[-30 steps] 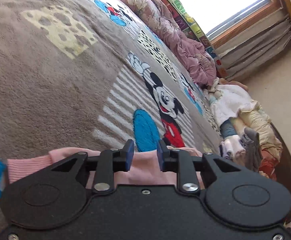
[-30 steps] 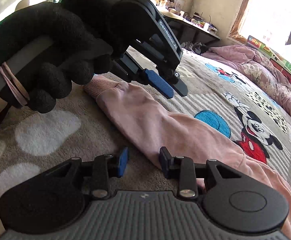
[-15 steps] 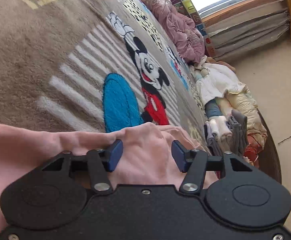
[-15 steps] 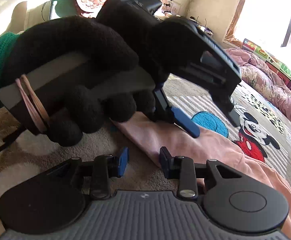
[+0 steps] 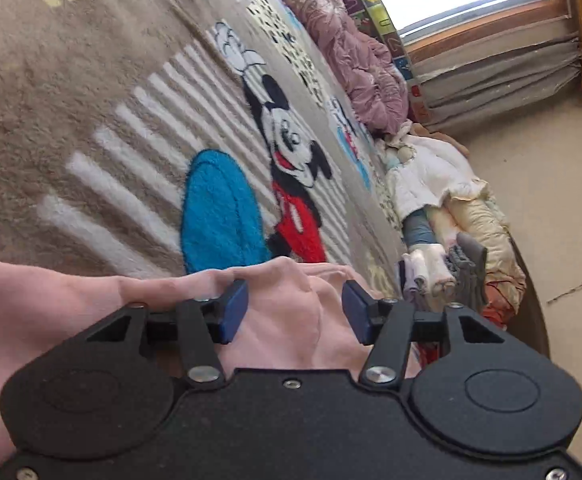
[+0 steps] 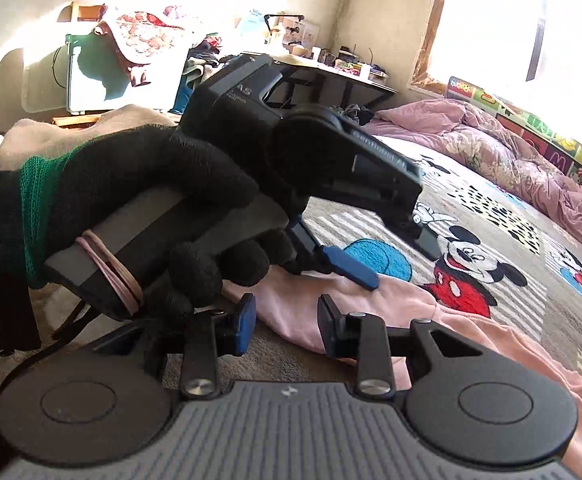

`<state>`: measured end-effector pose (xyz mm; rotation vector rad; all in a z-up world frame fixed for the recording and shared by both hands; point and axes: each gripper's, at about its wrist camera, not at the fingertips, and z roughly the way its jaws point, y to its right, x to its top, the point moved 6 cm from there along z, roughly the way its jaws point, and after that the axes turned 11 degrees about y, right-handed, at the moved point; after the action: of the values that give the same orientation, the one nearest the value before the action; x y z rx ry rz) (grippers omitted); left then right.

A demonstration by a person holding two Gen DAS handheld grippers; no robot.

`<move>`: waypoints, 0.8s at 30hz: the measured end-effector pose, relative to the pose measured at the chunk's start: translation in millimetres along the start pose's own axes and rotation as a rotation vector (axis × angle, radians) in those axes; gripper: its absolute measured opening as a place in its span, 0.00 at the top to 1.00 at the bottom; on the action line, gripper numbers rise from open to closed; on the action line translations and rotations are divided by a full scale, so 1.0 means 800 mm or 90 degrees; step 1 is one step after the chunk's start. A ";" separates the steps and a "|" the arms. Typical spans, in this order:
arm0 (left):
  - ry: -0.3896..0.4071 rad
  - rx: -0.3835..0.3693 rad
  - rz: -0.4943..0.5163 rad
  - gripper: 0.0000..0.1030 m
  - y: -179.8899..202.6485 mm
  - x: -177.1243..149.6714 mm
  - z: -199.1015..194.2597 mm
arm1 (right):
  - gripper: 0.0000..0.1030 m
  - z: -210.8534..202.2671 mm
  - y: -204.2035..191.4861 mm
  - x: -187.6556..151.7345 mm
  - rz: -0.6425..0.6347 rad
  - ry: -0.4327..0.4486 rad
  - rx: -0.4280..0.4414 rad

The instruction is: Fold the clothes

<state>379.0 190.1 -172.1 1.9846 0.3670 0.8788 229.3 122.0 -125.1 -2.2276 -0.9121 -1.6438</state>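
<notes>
A pink long-sleeved garment (image 6: 471, 336) lies spread on the Mickey Mouse blanket (image 6: 475, 264). A black-gloved hand (image 6: 143, 200) holds my left gripper (image 6: 391, 256) low over the pink cloth, tilted down. In the left wrist view the left gripper (image 5: 295, 312) stands wide open, with a raised fold of the pink garment (image 5: 283, 320) between and under its blue pads. My right gripper (image 6: 287, 328) is open at the near edge of the pink sleeve, with cloth and blanket showing in the gap. Nothing is gripped.
A crumpled purple quilt (image 5: 355, 52) lies along the window side of the bed. Folded and heaped clothes (image 5: 443, 240) sit at the bed's far edge. A cluttered dark desk (image 6: 331, 76) and a chair with draped cloth (image 6: 131, 44) stand behind.
The left gripper has moved along the sleeve towards the garment's body and its jaws have spread wider. The right gripper has stayed in place, open.
</notes>
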 end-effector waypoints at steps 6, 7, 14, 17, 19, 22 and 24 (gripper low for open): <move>0.041 -0.057 -0.015 0.43 0.027 0.001 -0.001 | 0.67 -0.042 0.038 -0.014 0.061 0.006 -0.024; 0.028 -0.078 -0.019 0.43 0.036 -0.006 0.007 | 0.67 -0.050 0.046 -0.017 0.071 0.007 -0.029; 0.034 0.065 -0.027 0.51 0.016 -0.018 0.042 | 0.66 -0.121 0.098 -0.049 0.116 -0.010 -0.071; 0.040 -0.018 -0.042 0.33 0.043 -0.017 0.038 | 0.65 -0.165 0.136 -0.075 0.130 -0.025 -0.114; 0.023 -0.019 -0.052 0.30 0.039 -0.023 0.048 | 0.65 -0.195 0.160 -0.101 0.147 -0.039 -0.147; 0.038 0.068 0.001 0.57 0.028 -0.031 0.054 | 0.65 -0.237 0.205 -0.140 0.211 -0.053 -0.203; 0.049 0.078 0.034 0.40 0.041 -0.041 0.051 | 0.65 -0.265 0.239 -0.166 0.266 -0.058 -0.243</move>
<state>381.9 128.9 -172.8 2.0847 0.4223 0.9895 154.8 -183.5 -140.2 -2.5278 -0.1244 -1.6238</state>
